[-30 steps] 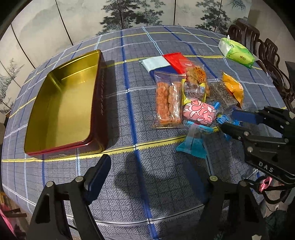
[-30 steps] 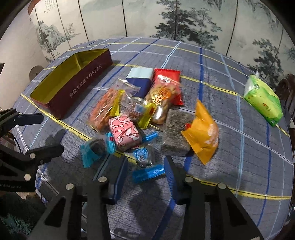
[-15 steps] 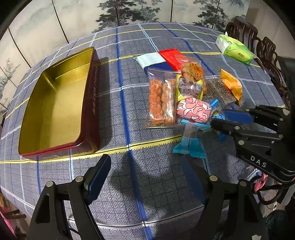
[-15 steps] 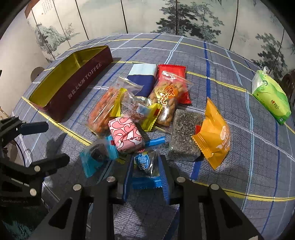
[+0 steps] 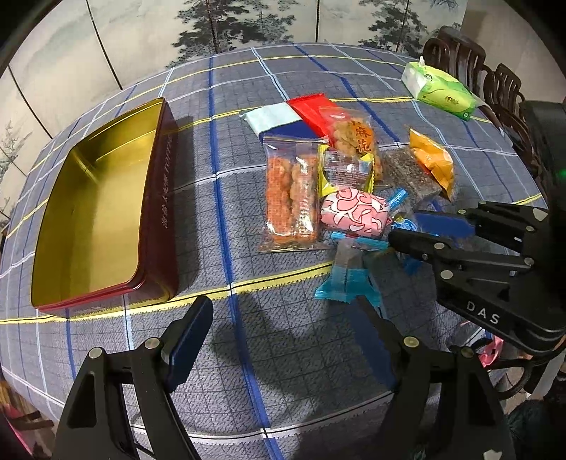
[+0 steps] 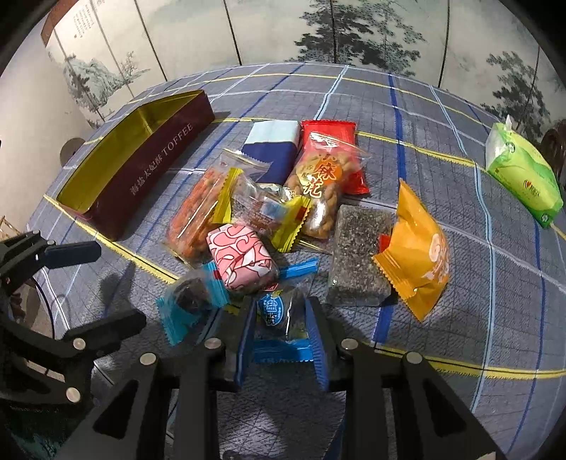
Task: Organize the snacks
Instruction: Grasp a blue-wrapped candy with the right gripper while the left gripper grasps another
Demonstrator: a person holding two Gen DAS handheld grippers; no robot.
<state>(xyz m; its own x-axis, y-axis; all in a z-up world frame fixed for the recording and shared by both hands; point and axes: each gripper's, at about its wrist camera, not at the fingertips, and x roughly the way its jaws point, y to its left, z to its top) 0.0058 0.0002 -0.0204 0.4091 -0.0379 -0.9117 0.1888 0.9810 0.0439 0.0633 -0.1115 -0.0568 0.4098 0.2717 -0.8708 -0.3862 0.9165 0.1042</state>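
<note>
Crowding the right gripper (image 6: 281,339): pink packet (image 6: 242,258) just ahead, loose blue candy (image 6: 192,300) left, seed bar (image 6: 357,254) right. Its fingers clench a blue-wrapped candy (image 6: 277,318) at the pile's near edge. Left gripper (image 5: 283,339) hangs released over bare checked tablecloth (image 5: 247,159). Gold tin (image 5: 95,208) sits well apart, left. Tissue pack (image 6: 523,173) far right; painted screen (image 6: 318,28) behind.
</note>
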